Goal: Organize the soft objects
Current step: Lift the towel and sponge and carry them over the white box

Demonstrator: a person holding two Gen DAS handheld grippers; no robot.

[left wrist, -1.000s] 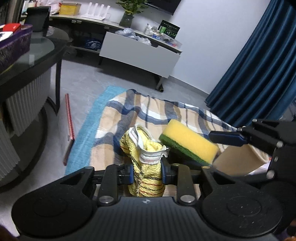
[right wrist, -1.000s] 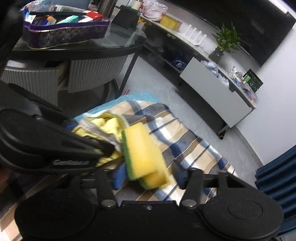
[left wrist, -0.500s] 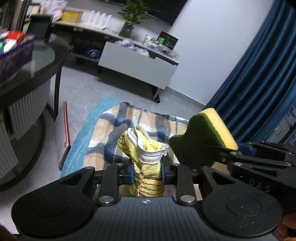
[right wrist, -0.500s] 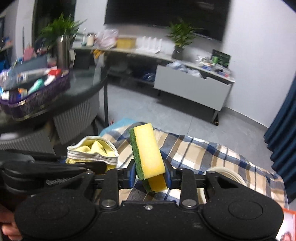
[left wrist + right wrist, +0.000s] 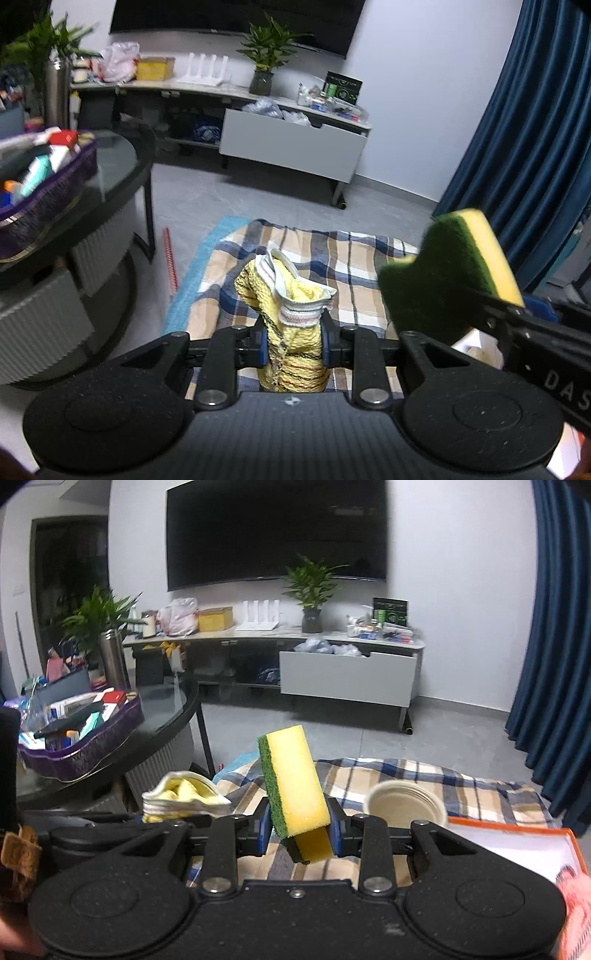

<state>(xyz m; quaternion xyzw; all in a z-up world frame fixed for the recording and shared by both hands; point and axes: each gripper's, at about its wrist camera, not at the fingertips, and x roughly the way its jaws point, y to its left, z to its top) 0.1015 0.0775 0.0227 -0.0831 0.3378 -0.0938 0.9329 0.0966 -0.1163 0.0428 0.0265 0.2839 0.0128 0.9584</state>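
My left gripper (image 5: 293,347) is shut on a yellow knitted cloth (image 5: 291,306) with a white striped cuff, which stands up between the blue pads. The right gripper (image 5: 298,830) is shut on a yellow sponge (image 5: 295,775) with a green scouring side, held upright and leaning left. In the left wrist view the sponge (image 5: 439,280) hangs to the right, green face toward the camera. In the right wrist view the cloth (image 5: 184,801) sits to the left. Both are held above a plaid blanket (image 5: 332,254) on the floor.
A stack of paper bowls (image 5: 404,805) and an orange-edged box (image 5: 517,845) sit on the blanket at right. A round glass table (image 5: 118,166) with a purple basket (image 5: 48,199) stands left. A red striped stick (image 5: 170,258) lies on the floor. A TV cabinet (image 5: 291,147) and blue curtains (image 5: 535,147) stand behind.
Both grippers have risen with their loads, so more of the room shows. The right gripper rolled, turning the sponge from tilted sideways to upright. The cloth stays gripped.
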